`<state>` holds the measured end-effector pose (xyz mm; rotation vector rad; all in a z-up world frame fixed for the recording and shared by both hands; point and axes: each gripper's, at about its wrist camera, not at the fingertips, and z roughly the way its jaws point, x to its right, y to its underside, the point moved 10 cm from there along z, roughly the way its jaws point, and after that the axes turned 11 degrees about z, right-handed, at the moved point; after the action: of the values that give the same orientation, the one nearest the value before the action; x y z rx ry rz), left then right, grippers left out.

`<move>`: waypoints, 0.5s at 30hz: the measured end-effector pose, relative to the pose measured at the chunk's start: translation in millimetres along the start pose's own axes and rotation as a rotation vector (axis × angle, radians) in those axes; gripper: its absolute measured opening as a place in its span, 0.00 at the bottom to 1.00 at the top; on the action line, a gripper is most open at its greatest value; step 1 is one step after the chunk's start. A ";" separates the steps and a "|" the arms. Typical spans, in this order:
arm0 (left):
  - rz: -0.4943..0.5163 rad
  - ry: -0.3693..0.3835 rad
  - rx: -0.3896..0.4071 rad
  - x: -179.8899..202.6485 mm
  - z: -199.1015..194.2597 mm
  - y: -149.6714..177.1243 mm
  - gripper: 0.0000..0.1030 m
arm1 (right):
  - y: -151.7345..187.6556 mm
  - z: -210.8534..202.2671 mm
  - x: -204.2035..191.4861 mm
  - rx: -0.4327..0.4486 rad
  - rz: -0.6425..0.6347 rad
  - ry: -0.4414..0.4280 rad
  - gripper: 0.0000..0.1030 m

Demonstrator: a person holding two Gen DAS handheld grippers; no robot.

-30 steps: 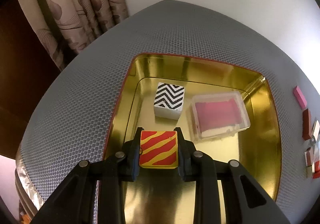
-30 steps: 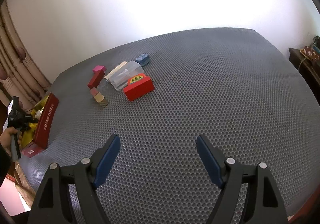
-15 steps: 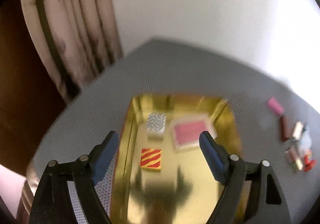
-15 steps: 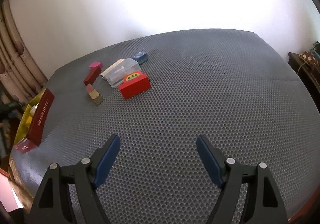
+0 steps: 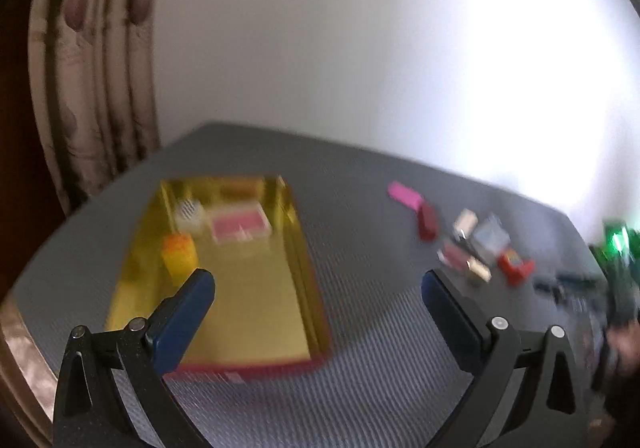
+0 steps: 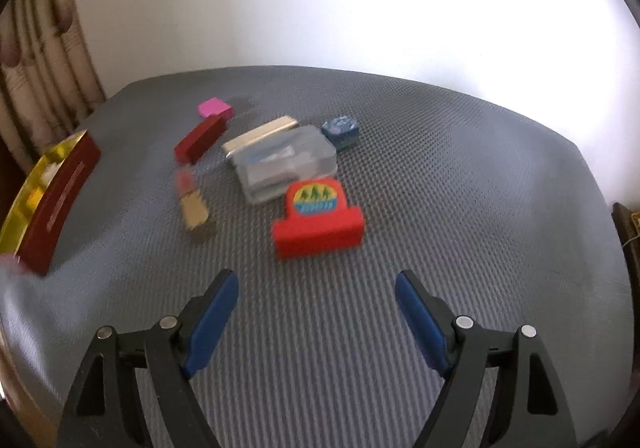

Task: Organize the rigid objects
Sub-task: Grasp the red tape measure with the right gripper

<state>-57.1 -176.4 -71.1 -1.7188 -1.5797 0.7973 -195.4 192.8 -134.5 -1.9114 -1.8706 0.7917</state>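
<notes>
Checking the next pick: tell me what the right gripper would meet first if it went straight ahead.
Probably the red block: it lies straight ahead of the open, empty right gripper, nearest of the pile. Depth is uncertain.

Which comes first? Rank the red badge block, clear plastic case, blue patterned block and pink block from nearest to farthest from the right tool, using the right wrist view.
1. Red badge block, just ahead of the right tool, centre.
2. Clear plastic case, behind it, slightly left.
3. Blue patterned block, far, right of centre.
4. Pink block, farthest, left.

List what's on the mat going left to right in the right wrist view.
Gold tin → dark red block → clear box → red stamp-shaped block → blue cube.
</notes>
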 end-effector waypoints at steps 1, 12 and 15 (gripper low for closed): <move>-0.006 0.019 -0.015 3.5 2.5 7.1 0.99 | -4.4 5.3 0.8 0.004 -0.003 0.015 0.81; -0.019 0.106 -0.067 23.4 13.5 27.6 0.99 | -24.6 44.7 2.0 -0.054 -0.034 -0.010 0.81; -0.014 0.104 -0.070 27.1 15.1 30.1 0.99 | -24.1 51.3 -5.9 -0.068 -0.039 -0.028 0.81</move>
<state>-49.1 -149.9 -104.2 -1.7677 -1.5639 0.6420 -245.6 181.7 -159.2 -1.9075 -1.9694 0.7556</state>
